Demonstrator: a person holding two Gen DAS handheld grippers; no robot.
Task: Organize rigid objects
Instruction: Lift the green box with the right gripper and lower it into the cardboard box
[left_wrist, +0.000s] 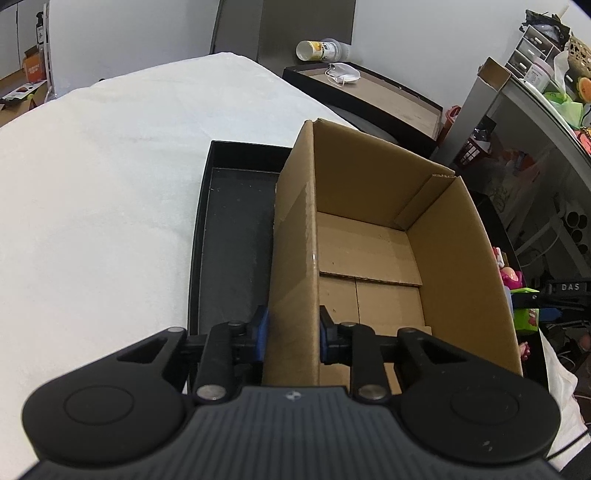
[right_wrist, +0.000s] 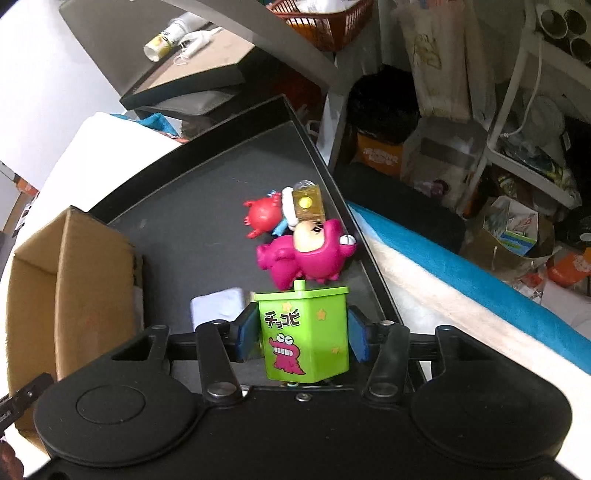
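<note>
A: Where is there room to pass?

B: The cardboard box (left_wrist: 369, 236) stands open at the top with a bare floor. The black tray (left_wrist: 229, 236) is bare left of the box.

A: And what stands in the way?

B: The box's tall walls. In the right wrist view, the pink figure (right_wrist: 299, 258), the red toy (right_wrist: 262, 214) and the amber block (right_wrist: 308, 203) crowd the tray's right rim beyond the green toy box (right_wrist: 304, 332).

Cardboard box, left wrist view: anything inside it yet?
Nothing visible inside the cardboard box: only its bare flaps. The near strip of floor is hidden by the left gripper, clamped on the box's wall. The toys sit outside on the black tray.
</note>
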